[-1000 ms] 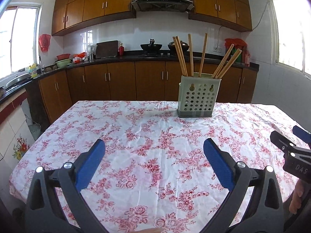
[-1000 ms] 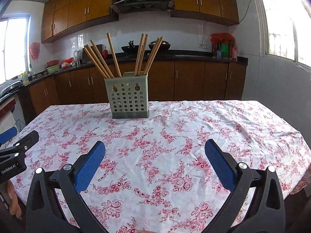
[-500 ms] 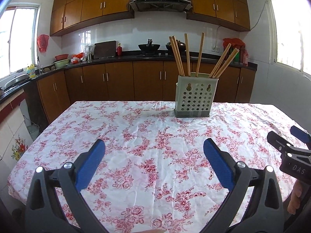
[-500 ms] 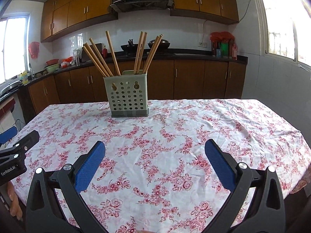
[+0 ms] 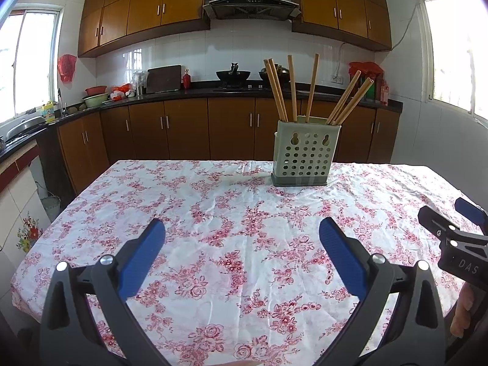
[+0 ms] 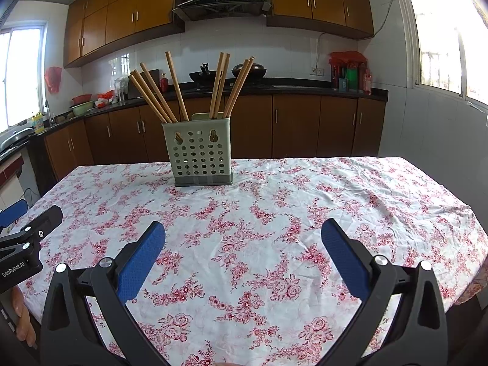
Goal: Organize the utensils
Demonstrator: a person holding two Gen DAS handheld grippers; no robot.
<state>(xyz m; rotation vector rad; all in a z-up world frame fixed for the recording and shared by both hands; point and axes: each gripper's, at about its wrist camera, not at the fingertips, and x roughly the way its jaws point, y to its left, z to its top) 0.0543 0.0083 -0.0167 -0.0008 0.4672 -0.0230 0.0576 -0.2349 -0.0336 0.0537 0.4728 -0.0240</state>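
Note:
A pale green perforated utensil holder (image 5: 305,155) stands upright at the far side of the table, also in the right wrist view (image 6: 198,157). Several wooden chopsticks (image 5: 291,88) stand in it, fanned out (image 6: 177,87). My left gripper (image 5: 242,238) is open and empty over the near part of the table, well short of the holder. My right gripper (image 6: 244,238) is open and empty, also near the front edge. Each gripper shows at the edge of the other's view: the right one (image 5: 451,231), the left one (image 6: 30,222).
The table carries a white cloth with red flowers (image 5: 231,213). Behind it run brown kitchen cabinets (image 5: 189,128) and a dark counter with woks and bowls. The table's right edge drops off (image 6: 469,213).
Both grippers have drawn back and tilted slightly, so the holder sits a little lower and farther in both views. Both stay open and empty.

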